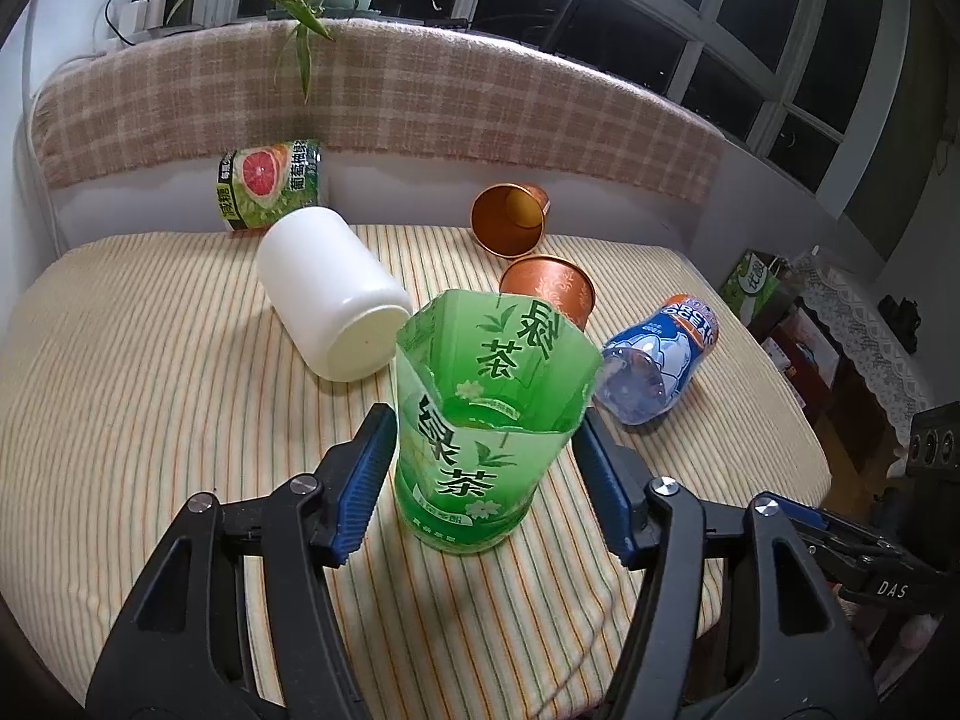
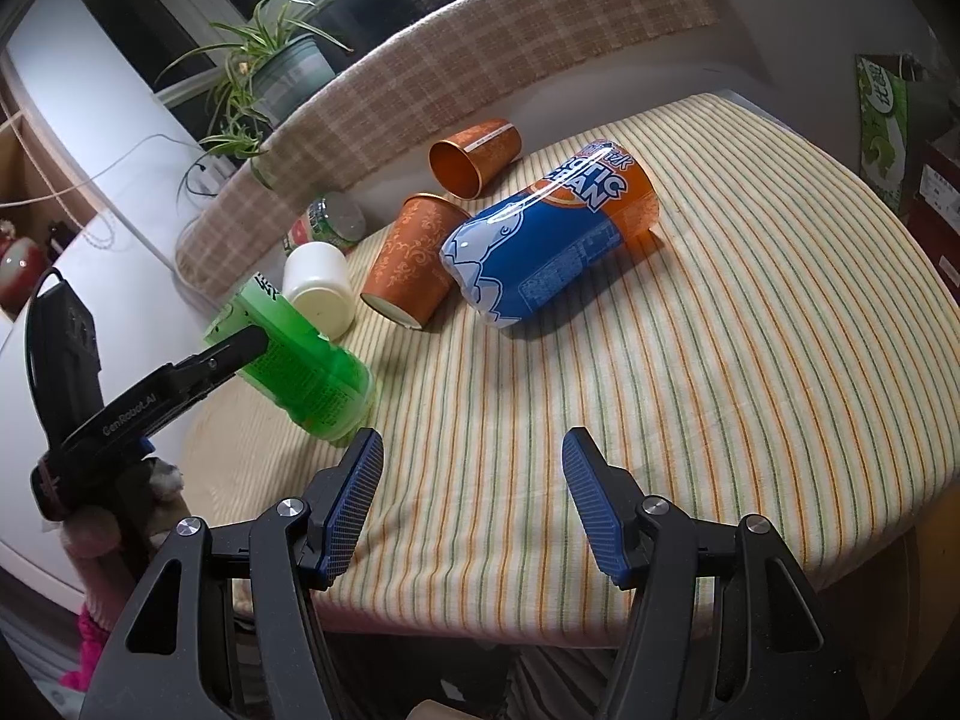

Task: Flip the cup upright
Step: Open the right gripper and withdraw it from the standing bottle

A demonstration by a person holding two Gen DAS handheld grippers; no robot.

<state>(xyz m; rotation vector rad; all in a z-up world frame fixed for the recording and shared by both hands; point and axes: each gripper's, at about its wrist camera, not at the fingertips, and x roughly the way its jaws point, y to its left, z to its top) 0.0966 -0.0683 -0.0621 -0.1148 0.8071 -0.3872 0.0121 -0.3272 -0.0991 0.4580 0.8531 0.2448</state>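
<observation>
A green cut-bottle cup (image 1: pixel 480 426) with green tea lettering stands upright on the striped tablecloth, open end up. My left gripper (image 1: pixel 480 480) is open, its jaws on either side of the cup with a small gap on each side. In the right wrist view the green cup (image 2: pixel 300 360) is at the left with a left gripper finger beside it. My right gripper (image 2: pixel 474 498) is open and empty above the front of the table.
A white jar (image 1: pixel 330 294), two copper cups (image 1: pixel 510 222) (image 1: pixel 549 288), a blue-orange cut bottle (image 1: pixel 657 354) and a grapefruit-label cup (image 1: pixel 270 183) lie on the striped table (image 1: pixel 150 360). A plaid-covered backrest (image 1: pixel 390 102) rises behind. The table edge drops off at the right.
</observation>
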